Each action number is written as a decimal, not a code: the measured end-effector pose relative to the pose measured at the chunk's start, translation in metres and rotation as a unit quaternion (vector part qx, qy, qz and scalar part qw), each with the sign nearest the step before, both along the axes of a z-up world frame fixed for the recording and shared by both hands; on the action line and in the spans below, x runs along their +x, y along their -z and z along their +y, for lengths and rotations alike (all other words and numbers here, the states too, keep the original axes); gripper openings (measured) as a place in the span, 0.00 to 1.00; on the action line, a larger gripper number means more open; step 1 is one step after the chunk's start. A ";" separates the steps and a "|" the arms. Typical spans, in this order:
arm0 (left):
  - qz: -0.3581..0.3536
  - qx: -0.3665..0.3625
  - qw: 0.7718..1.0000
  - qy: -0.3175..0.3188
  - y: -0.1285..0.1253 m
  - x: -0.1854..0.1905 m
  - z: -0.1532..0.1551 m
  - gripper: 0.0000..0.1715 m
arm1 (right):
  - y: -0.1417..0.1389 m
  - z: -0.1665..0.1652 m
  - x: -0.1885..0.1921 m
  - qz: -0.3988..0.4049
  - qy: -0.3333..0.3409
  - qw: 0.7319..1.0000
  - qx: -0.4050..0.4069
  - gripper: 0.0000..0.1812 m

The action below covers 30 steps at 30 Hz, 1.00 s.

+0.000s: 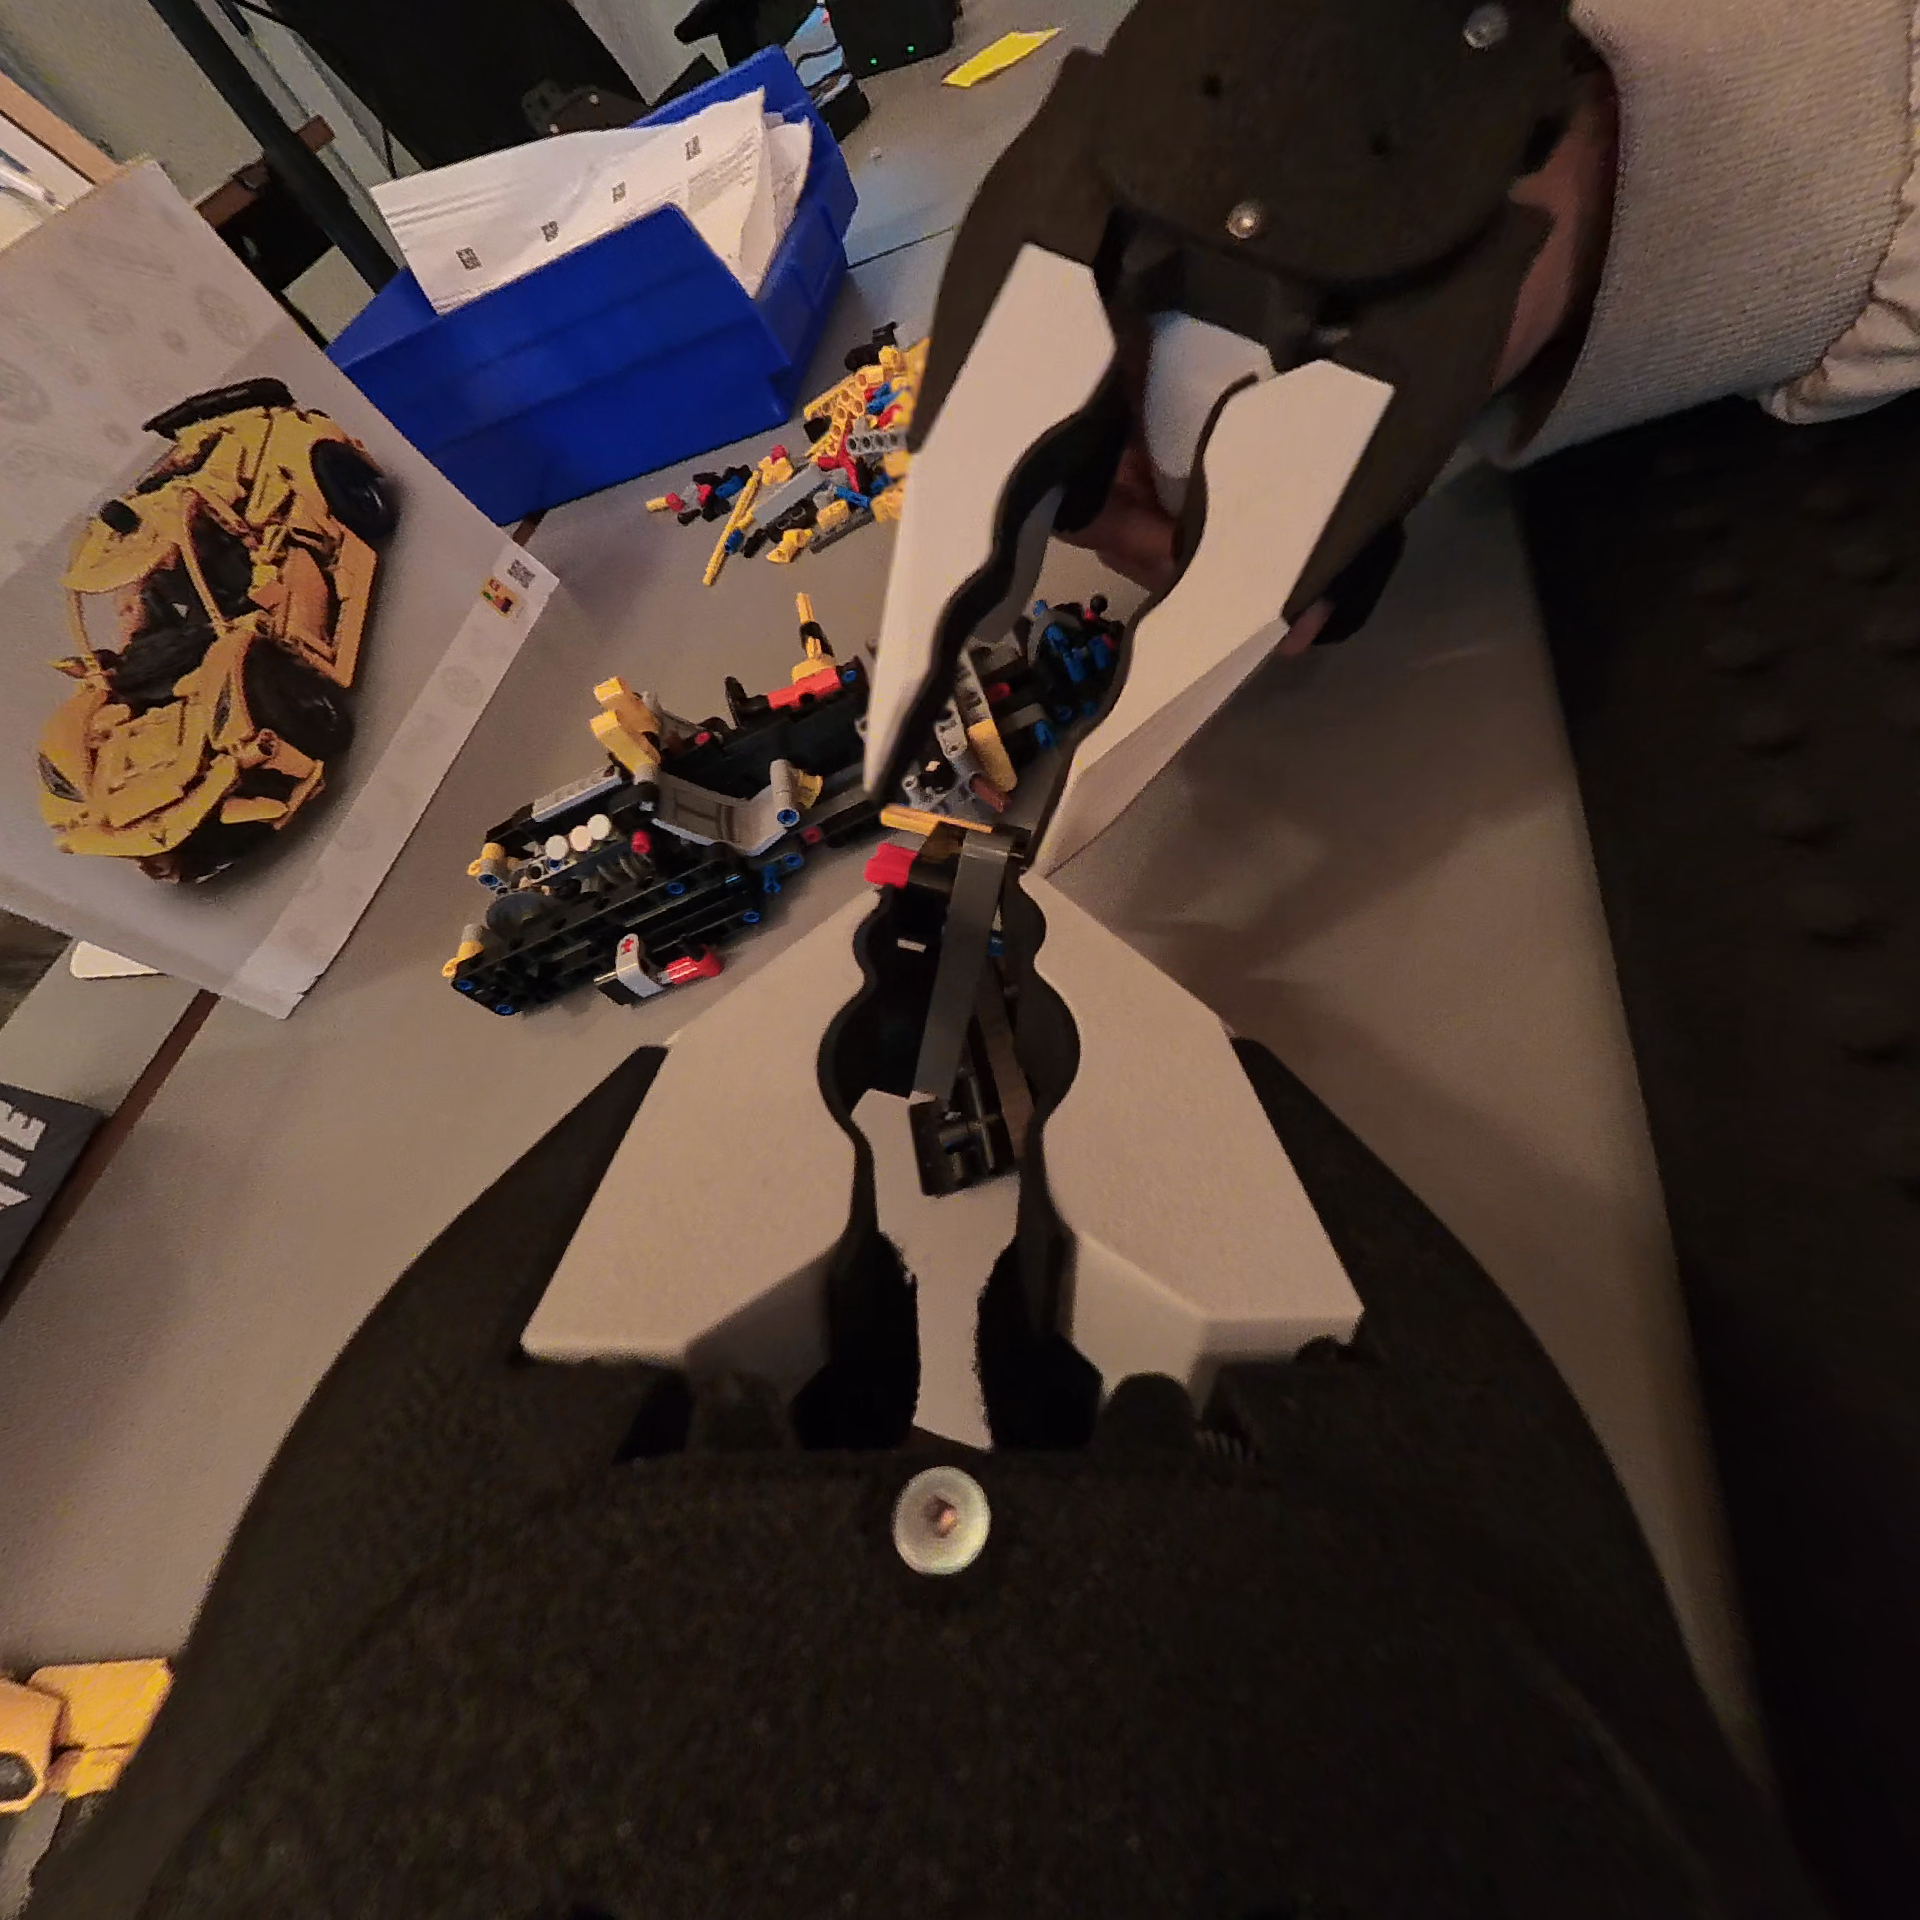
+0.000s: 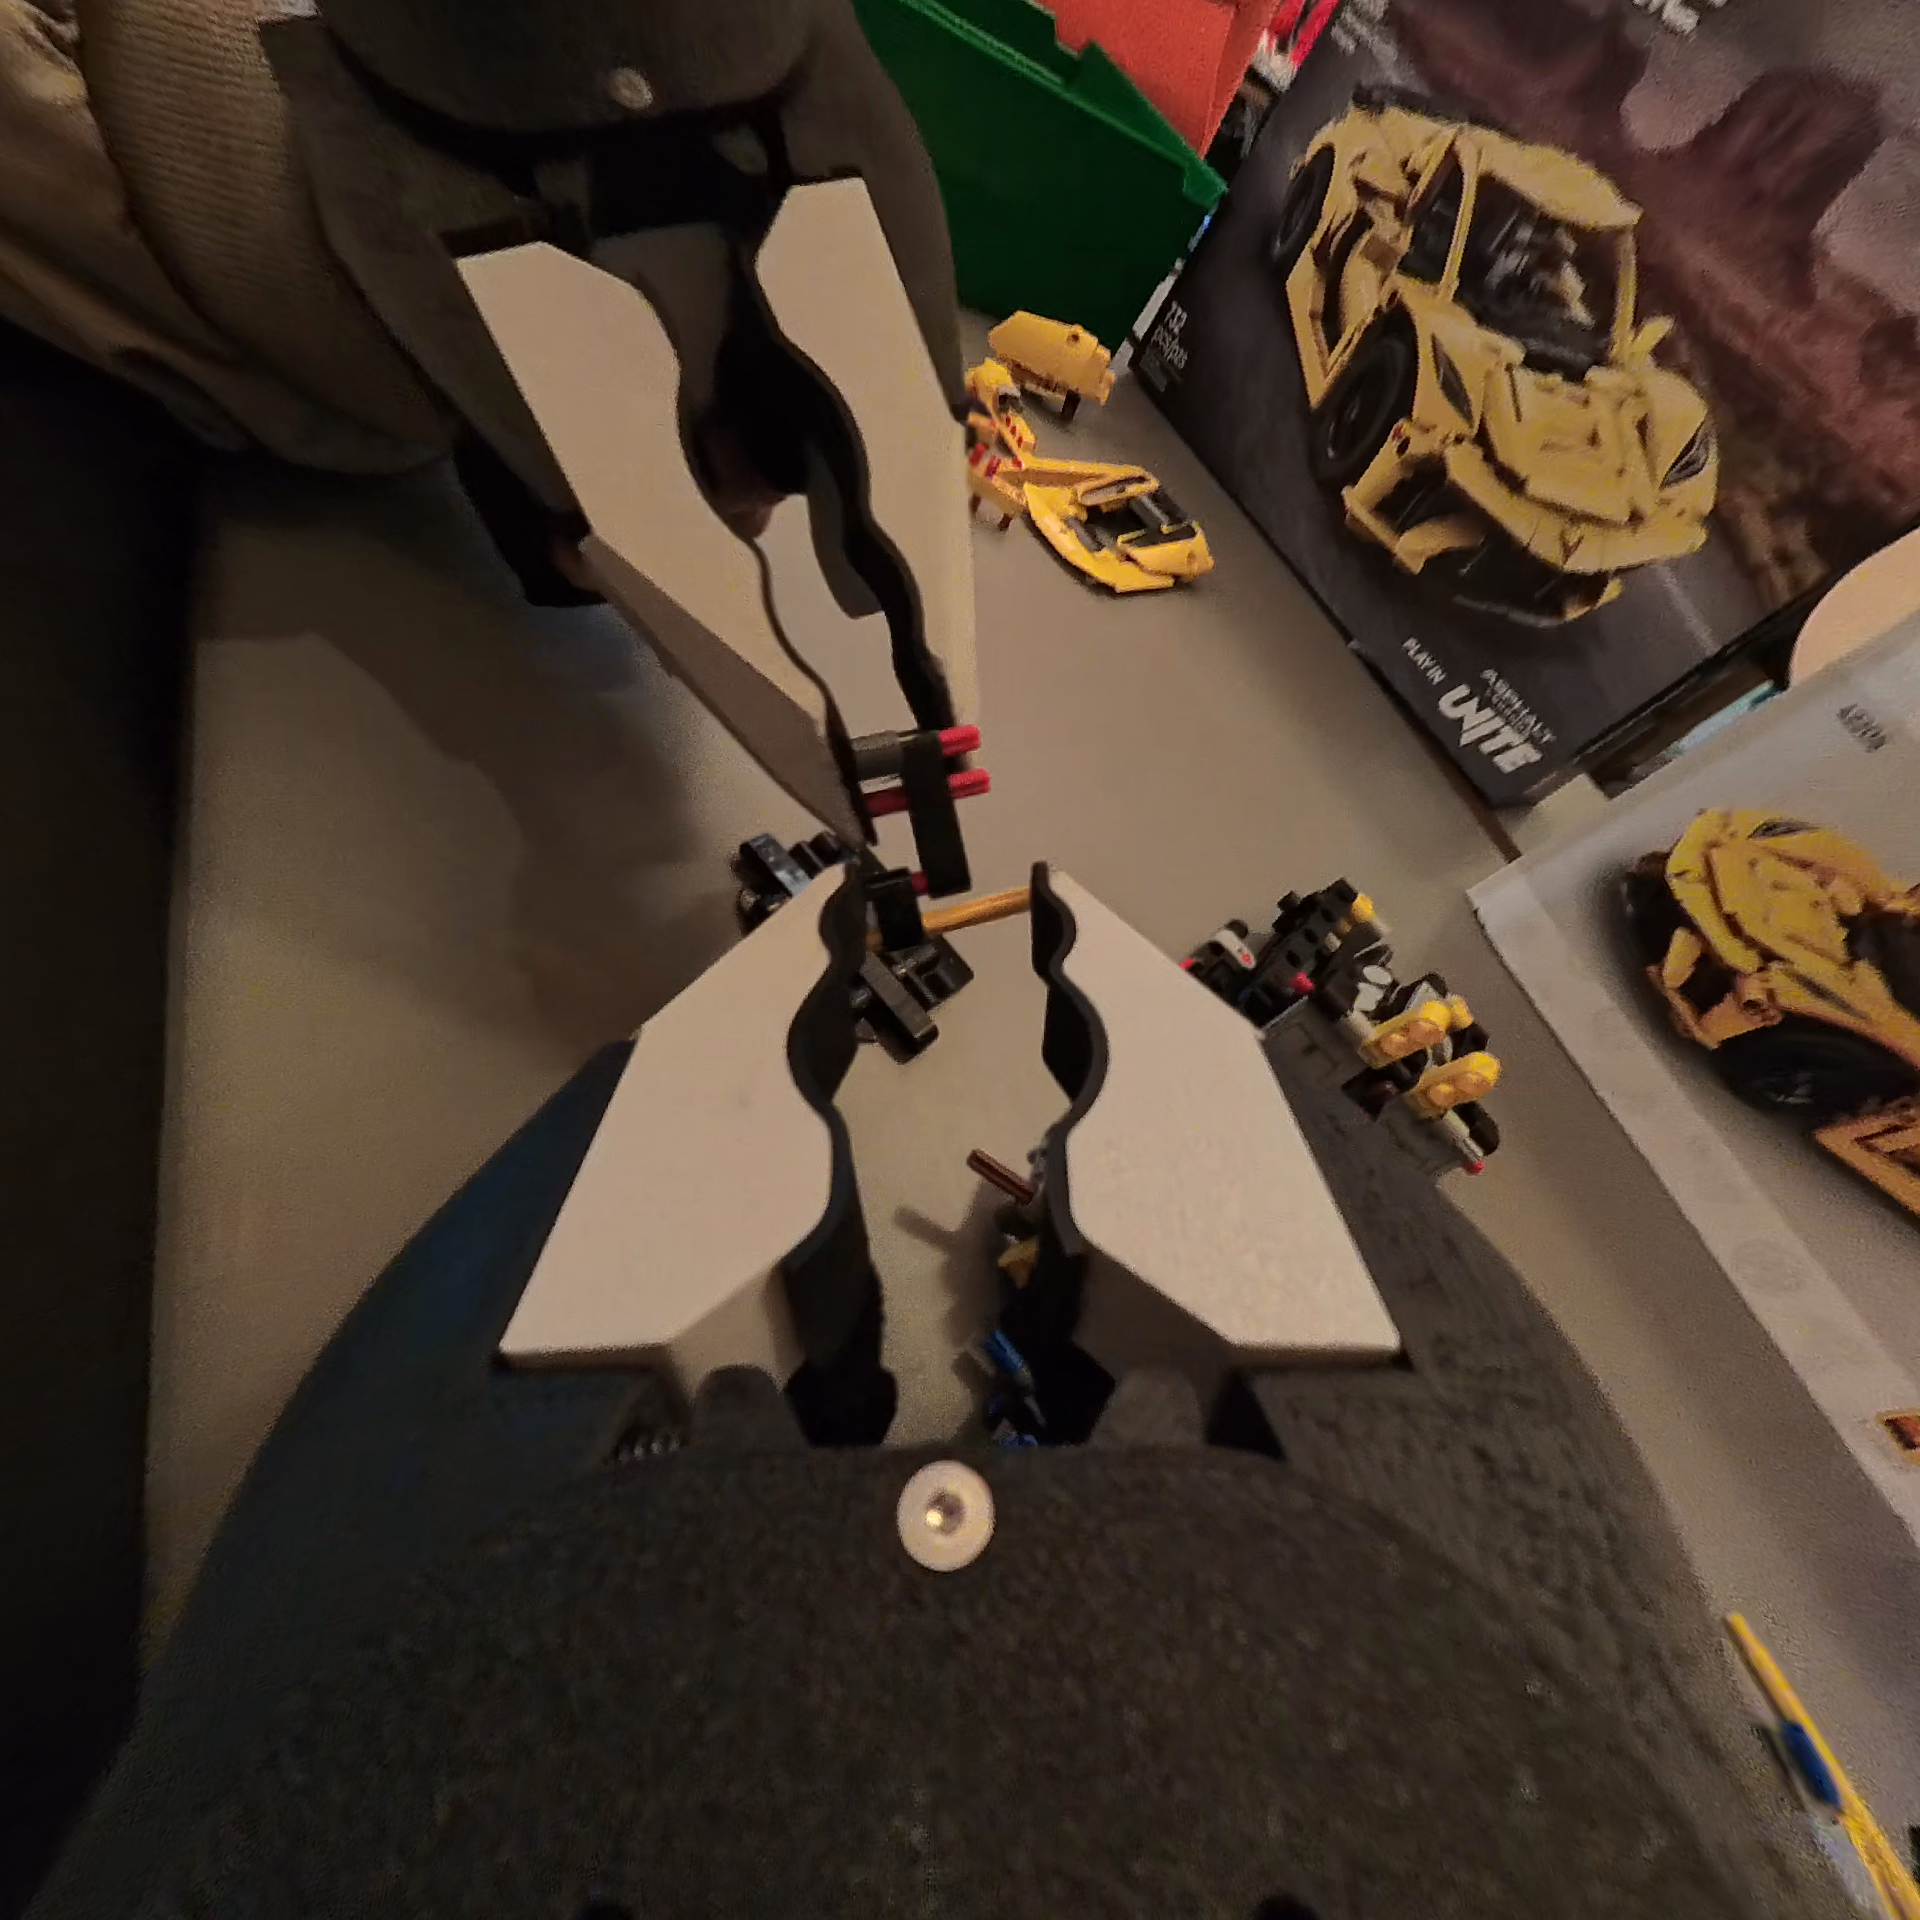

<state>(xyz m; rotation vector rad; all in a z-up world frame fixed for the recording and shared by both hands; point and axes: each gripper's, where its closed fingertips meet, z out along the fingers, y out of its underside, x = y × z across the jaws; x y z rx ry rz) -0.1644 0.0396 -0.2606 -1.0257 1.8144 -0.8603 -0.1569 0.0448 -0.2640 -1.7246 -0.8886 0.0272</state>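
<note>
Presently we record the left gripper (image 1: 951, 914) clenched on a small black brick assembly (image 1: 956, 997) with red pins and a yellow axle, held above the desk (image 1: 1299, 935) near its dark edge. The right gripper (image 2: 940, 883) meets it tip to tip; its jaws stand parted, one finger touching the assembly, the yellow axle (image 2: 971, 912) lying across the gap between them. We cannot tell whether the other finger makes contact.

Behind the grippers we note a partly built black chassis (image 1: 644, 862) with yellow and blue pieces resting on the desk, and beyond it a scatter of loose parts (image 1: 810, 478). A blue bin (image 1: 623, 343) holding white papers stands farther back. A printed sheet showing a yellow car (image 1: 208, 644) lies toward the desk's side edge. In the right wrist view a yellow body section (image 2: 1101, 509) lies near a dark box picturing the same car (image 2: 1507, 416), with a green bin (image 2: 1039, 177) behind. A pale sleeve (image 1: 1745, 208) crosses the upper corner of the left wrist view.
</note>
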 end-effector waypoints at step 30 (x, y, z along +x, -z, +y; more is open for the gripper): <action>0.007 -0.029 1.000 0.001 0.001 -0.001 0.001 0.11 | 0.008 -0.001 -0.002 -0.004 -0.002 1.000 -0.017 0.24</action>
